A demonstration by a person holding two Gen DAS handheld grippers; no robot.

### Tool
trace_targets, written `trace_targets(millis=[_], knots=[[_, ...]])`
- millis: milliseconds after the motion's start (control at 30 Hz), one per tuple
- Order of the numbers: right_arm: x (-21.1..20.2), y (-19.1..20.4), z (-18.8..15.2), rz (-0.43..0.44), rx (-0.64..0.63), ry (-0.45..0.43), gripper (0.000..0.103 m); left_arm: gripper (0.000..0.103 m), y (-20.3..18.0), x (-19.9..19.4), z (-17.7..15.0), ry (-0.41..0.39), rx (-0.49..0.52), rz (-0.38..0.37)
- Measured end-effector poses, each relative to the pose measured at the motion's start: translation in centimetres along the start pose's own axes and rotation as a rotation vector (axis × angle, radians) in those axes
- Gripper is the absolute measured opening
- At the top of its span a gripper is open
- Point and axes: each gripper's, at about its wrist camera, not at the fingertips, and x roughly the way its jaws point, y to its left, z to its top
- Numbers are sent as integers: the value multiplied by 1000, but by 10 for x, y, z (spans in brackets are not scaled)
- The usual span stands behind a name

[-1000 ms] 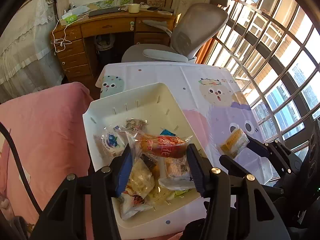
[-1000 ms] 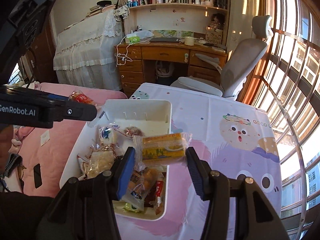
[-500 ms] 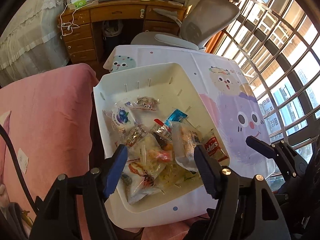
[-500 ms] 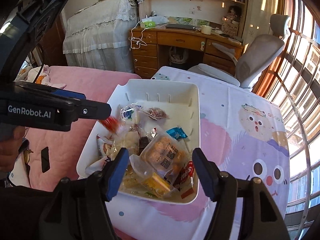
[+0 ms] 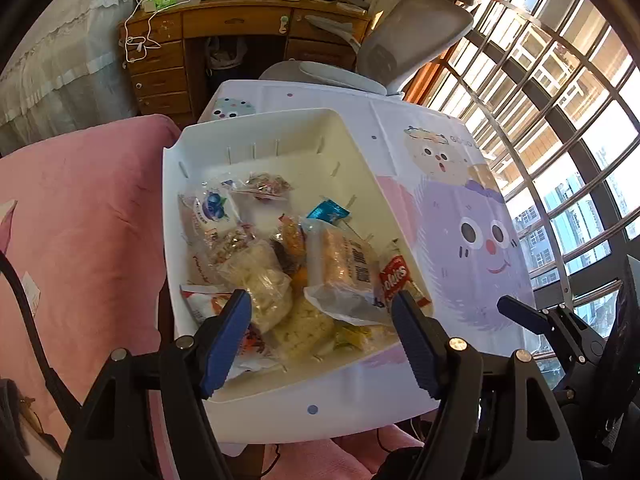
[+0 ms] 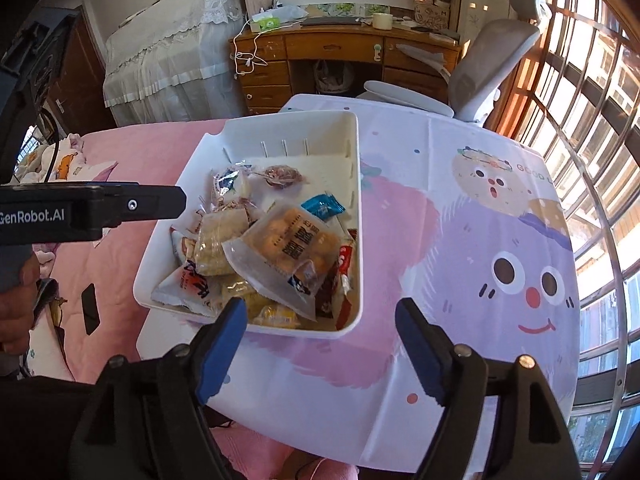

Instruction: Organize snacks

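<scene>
Snacks (image 5: 280, 276): heaped in white bin (image 5: 256, 128) at bench's left edge, beside pink bed (image 5: 80, 220).
Left claw (image 5: 320, 332): spread, just widening, empty, over heap.
Right claw (image 6: 316, 340): spread, just widening, empty, near bin's front corner.
Risks: bin overhanging, likely tipped by knock; top packet (image 6: 284, 252) sliding off.

Wrapped snacks (image 5: 280, 272) heaped in white tray (image 5: 256, 128).
</scene>
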Motion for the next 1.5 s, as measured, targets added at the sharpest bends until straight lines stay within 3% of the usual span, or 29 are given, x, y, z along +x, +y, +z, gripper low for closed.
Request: trace_targets(millis=[233, 500, 633, 767, 967, 1167, 1400, 1500], knots=[[-23, -49, -35, 12, 66, 34, 82, 74, -61, -8, -25, -35, -6, 13], [-75, -121, -72, -15, 154, 46, 89, 92, -152, -47, -49, -162, 38, 3], [-104, -145, -79, -25, 189, 64, 92, 99, -186, -61, -53, -155, 84, -4], [-130, -155, -79, 32, 227, 56, 95, 102, -209, -78, -55, -166, 115, 13], [-166, -149, -75, 82, 211, 36, 97, 102, -218, -90, -60, -144, 72, 80], [-179, -138, -83, 71, 217, 14, 97, 102, -217, -89, -75, -93, 46, 130], [-178, -137, -85, 55, 219, 0, 97, 102, -216, -86, -87, -123, 20, 240], [-179, -137, -85, 40, 206, -11, 97, 102, -218, -86, -90, -134, 15, 250]])
